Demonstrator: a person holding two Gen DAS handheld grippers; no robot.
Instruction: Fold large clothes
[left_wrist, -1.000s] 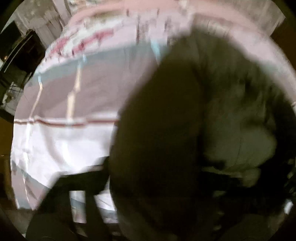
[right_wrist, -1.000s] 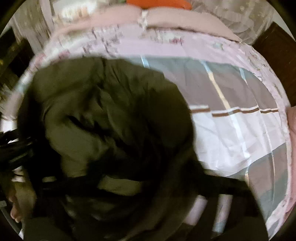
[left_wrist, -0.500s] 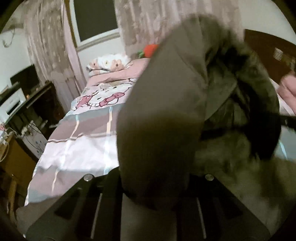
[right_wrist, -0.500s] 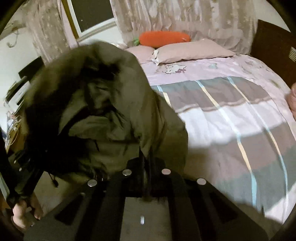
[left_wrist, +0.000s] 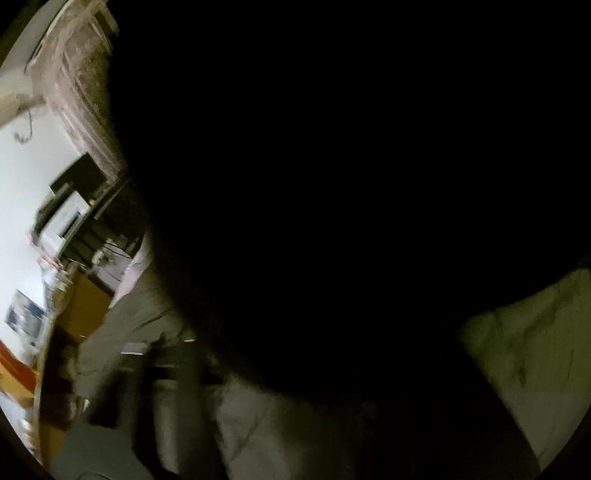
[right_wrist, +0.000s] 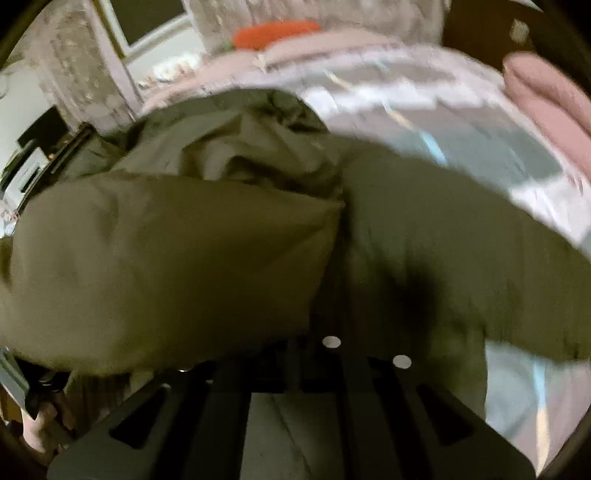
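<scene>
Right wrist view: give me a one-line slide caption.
Olive-green jacket bunched over the right gripper above a striped bed cover, orange carrot cushion by the pillows behind; motion-blurred.

Left view mostly behind dark jacket (left_wrist: 535, 350)

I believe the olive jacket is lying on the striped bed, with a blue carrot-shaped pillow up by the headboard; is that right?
Not quite: the carrot pillow is orange, not blue, as the right wrist view shows. The olive jacket does lie on the striped bed.
</scene>
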